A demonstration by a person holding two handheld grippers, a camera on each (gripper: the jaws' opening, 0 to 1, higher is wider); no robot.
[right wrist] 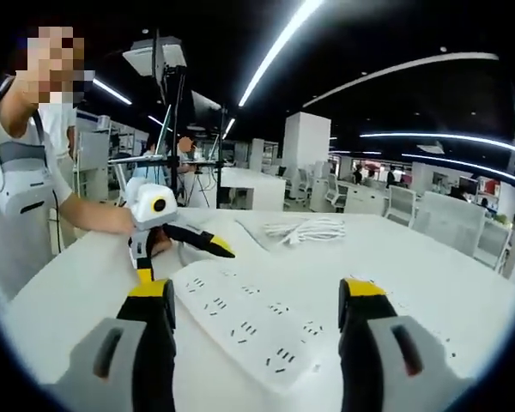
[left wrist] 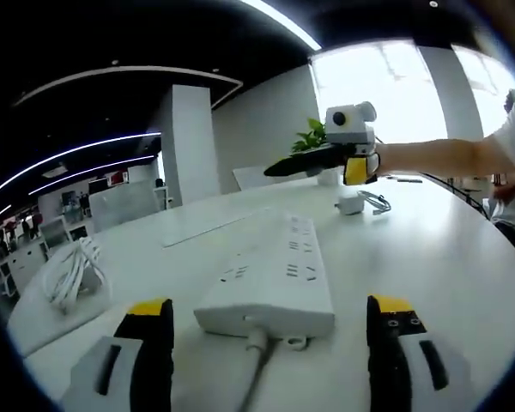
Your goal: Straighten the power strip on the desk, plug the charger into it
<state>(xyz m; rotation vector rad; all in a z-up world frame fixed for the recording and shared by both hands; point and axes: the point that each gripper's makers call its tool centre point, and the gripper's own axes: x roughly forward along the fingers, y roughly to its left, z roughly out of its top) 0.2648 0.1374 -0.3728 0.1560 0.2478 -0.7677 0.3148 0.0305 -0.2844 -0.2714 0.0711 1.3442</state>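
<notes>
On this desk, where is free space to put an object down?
Bare desk lies right of the power strip, up to the charger. Another bare patch sits between the strip and the coiled white cable. It is crowded near the strip's cord end, between the left claw tips.

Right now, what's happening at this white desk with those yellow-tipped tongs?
A person holds a two-jaw gripper in each hand over a white desk. The left gripper sits open at the cord end of a white power strip, jaws either side of it. The right gripper hangs open over the strip from the other end. A white charger with its cable lies further along the desk, not yet plugged in.
</notes>
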